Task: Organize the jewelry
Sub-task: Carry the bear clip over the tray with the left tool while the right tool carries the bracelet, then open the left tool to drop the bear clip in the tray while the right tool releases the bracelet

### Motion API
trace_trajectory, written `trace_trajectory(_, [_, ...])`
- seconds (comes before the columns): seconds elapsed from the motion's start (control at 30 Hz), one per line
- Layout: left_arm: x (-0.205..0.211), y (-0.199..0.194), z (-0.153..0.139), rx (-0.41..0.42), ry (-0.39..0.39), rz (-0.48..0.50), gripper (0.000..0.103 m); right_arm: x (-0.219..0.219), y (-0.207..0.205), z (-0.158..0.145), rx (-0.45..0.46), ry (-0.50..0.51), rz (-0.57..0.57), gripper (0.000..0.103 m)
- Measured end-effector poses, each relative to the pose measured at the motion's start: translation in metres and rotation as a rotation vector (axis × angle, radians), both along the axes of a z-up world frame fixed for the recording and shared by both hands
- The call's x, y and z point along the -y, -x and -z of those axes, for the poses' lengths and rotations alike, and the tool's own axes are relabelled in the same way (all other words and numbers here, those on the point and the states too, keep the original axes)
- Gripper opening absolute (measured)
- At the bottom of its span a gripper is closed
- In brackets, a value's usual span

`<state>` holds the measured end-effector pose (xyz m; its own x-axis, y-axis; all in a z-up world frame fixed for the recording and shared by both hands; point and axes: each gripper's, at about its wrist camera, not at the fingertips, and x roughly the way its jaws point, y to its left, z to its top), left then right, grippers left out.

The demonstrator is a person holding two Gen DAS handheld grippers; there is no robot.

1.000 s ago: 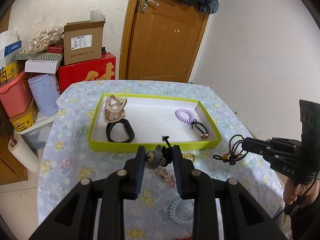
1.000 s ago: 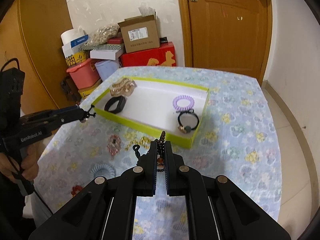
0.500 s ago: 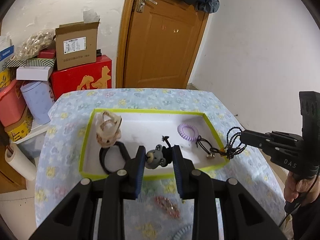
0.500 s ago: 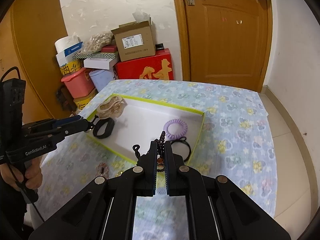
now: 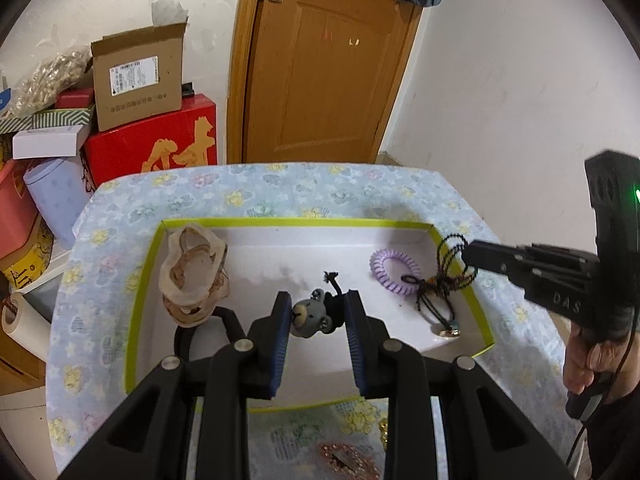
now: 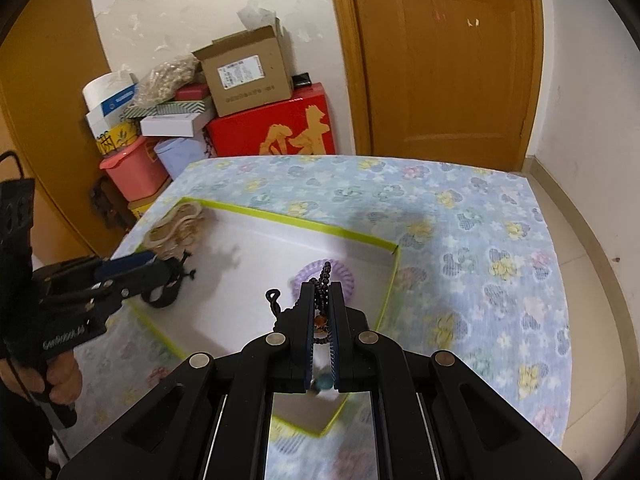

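You are pinching the grey bear hair tie [image 5: 313, 315] between the pads of your left gripper [image 5: 316, 322], which is hanging over the white floor of the green-rimmed tray [image 5: 280, 222], beside the black band [image 5: 188, 336]. You are clamping your right gripper [image 6: 321, 312] on the dark beaded bracelet [image 6: 325, 280], which is dangling above the purple coil tie [image 5: 394, 270] and the black elastic [image 5: 434, 308] at the tray's right end. A beige claw clip [image 5: 192, 270] is sitting in the far left corner.
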<state>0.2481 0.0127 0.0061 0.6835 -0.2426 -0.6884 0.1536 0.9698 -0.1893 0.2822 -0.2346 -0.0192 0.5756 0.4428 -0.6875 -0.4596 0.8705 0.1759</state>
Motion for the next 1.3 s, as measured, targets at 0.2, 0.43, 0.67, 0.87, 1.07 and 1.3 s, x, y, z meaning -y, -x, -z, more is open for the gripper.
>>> trace_trajectory(0.2, [0.003, -0.009, 0.016, -0.029, -0.009, 0.008, 0.028, -0.005, -0.024, 0.015, -0.027, 0.030, 0.017, 0.006])
trace_trajectory(0.43, [0.008, -0.013, 0.026, -0.042, -0.037, 0.023, 0.029, -0.005, -0.032, 0.031, -0.071, 0.053, 0.023, 0.007])
trace_trajectory(0.67, [0.011, -0.015, 0.032, -0.059, -0.064, 0.018, 0.031, 0.000, -0.026, 0.026, -0.055, 0.040, 0.019, 0.021])
trace_trajectory(0.87, [0.011, -0.013, 0.032, -0.075, -0.066, 0.023, 0.036, 0.005, -0.013, 0.017, -0.034, 0.027, 0.020, 0.035])
trace_trajectory(1.07, [0.008, 0.000, 0.024, -0.062, -0.049, 0.024, 0.037, 0.015, 0.005, 0.009, -0.027, 0.011, 0.034, 0.035])
trace_trajectory(1.3, [-0.001, 0.040, 0.005, -0.017, -0.053, 0.014, 0.037, 0.027, 0.044, -0.002, -0.015, -0.029, 0.036, 0.035])
